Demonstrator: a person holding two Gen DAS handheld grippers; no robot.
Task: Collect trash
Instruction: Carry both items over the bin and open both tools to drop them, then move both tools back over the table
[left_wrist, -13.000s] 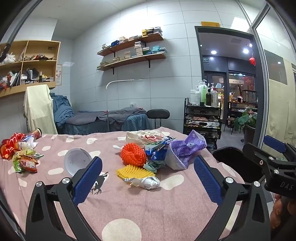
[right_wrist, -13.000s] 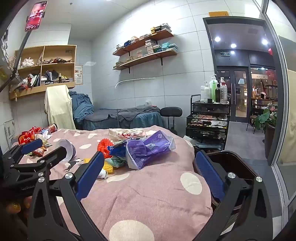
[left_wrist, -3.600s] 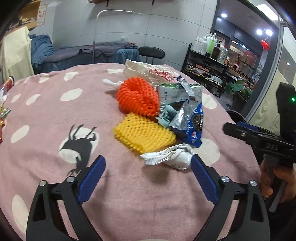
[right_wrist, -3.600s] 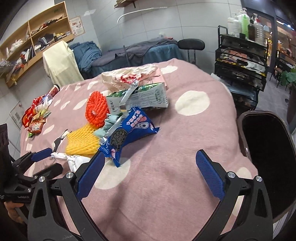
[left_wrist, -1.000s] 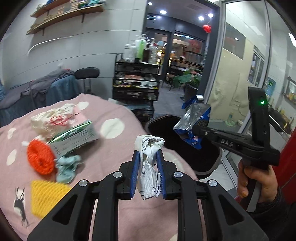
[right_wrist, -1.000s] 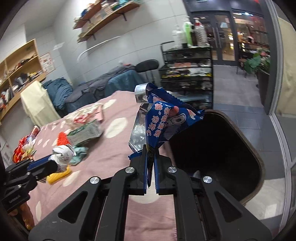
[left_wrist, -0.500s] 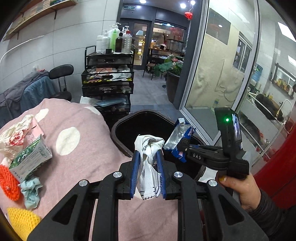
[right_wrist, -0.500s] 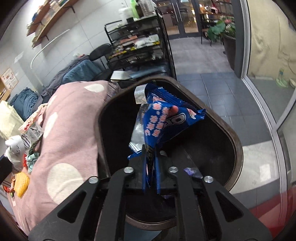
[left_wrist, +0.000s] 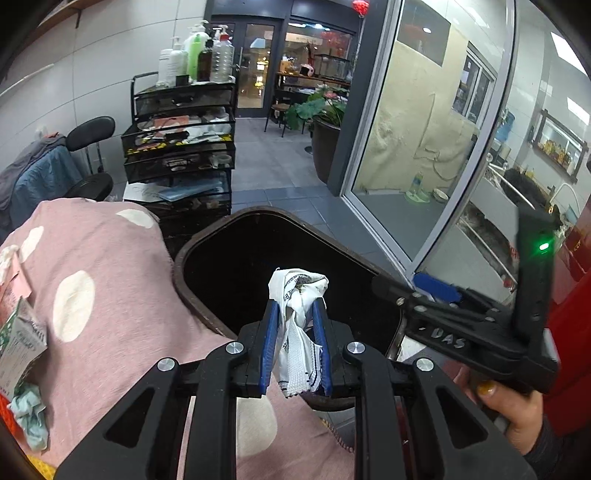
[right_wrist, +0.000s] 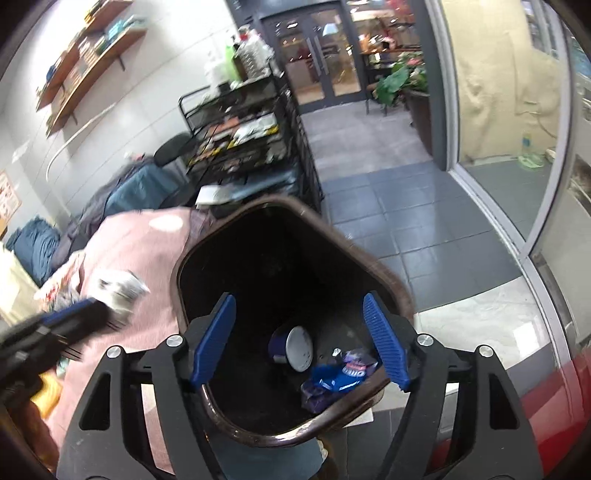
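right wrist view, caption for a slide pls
Open right hand-held gripper above the bin, blue wrapper lying inside.

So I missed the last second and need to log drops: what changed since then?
The right tongs opened and let go of the blue wrapper, which now lies in the bin. The left tongs moved closer to the bin, still clamping the white wrapper.

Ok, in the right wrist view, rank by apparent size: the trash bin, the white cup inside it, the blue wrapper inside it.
1. Trash bin, by far the largest.
2. Blue wrapper and white cup look about alike; the wrapper is crumpled and partly hidden by the right gripper, so no firm ranking.
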